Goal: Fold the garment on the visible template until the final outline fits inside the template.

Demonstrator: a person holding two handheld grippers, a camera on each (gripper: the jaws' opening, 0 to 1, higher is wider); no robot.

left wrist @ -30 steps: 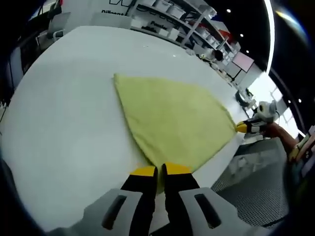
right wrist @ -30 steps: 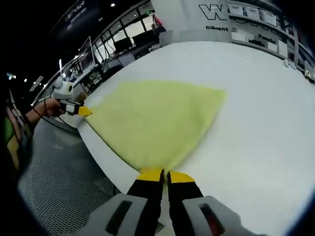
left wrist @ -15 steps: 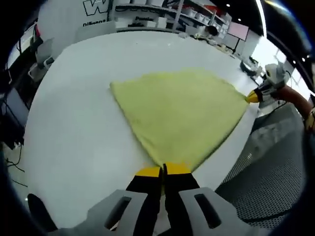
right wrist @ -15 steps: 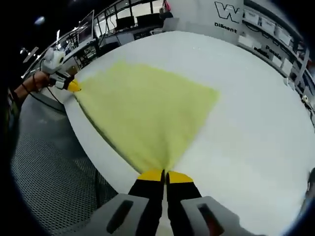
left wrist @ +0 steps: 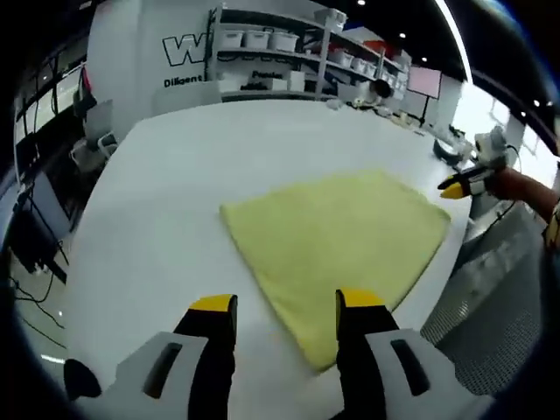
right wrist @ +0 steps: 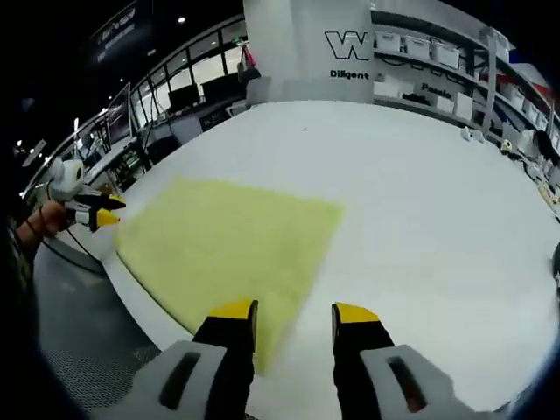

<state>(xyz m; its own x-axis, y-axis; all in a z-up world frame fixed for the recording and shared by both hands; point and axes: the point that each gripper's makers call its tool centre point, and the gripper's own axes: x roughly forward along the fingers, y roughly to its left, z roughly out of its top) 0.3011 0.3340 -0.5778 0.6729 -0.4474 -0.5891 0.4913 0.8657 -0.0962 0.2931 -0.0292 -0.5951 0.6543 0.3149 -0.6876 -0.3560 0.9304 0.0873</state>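
My left gripper [left wrist: 284, 306] stood wide, empty; right gripper [right wrist: 293, 315] likewise. The yellow garment [left wrist: 341, 236] lay flat near the white table's [left wrist: 157, 201] edge. Judged soft, light, limp: best pinched at corners. Shelving [right wrist: 437, 61] lined the room behind.

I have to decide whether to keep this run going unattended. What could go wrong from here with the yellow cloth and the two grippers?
The yellow cloth lies close to the white table's near edge, so a careless regrasp may drag part of it over the edge.

Both the left gripper and the right gripper are open with nothing held; each must catch a corner cleanly, or the fold may come out skewed.

I cannot make out any template outline, so the fit is hard to judge.
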